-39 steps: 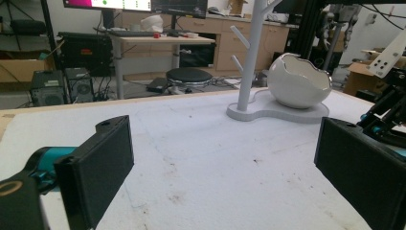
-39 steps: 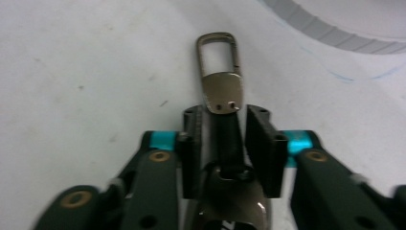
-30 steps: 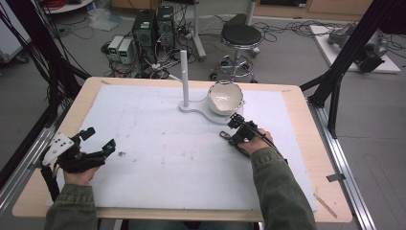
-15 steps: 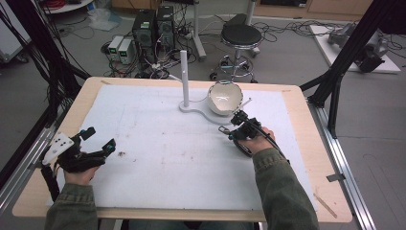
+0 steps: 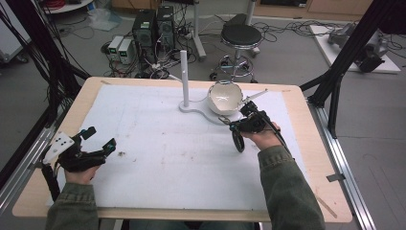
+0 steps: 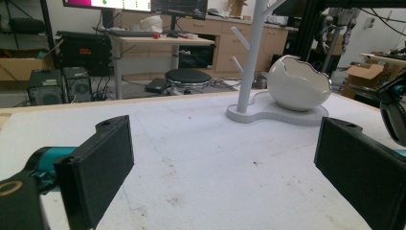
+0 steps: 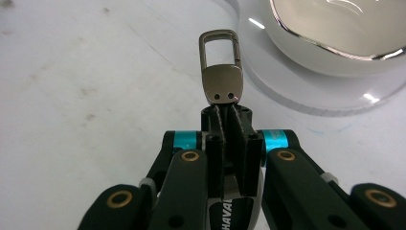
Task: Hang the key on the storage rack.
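Overhead and gripper-mounted views of a counter point(image 5: 143, 201) covered by a white mat, a person's forearms entering from the near edge.

Right gripper point(image 5: 238, 125) — held just right of centre, its jaws clenched on a metal key clip point(image 7: 221, 76). In the right gripper view the two black jaws press together on the clip's flat plate, which bears two small holes; the clip's rectangular loop projects beyond the jaws toward the far side. A dark ring-shaped part hangs below this gripper in the high view, over the mat.

Left gripper point(image 5: 99, 140) — at the near left of the counter, released. In the left gripper view its jaws stand wide apart with bare mat between them and nothing held.

White stand point(image 5: 185, 76) — an upright post with short pegs on a flat, curved base, at the far centre of the counter. On the right lobe of that base sits a white egg-shaped bowl point(image 5: 225, 97) with a jagged, broken-shell rim, its opening upward. The key clip lies just near of the bowl and the base's edge; whether it touches the base cannot be told.

Beyond the counter's far edge — a black stool point(image 5: 242, 36) and computer towers point(image 5: 153, 26) on the floor among cables.
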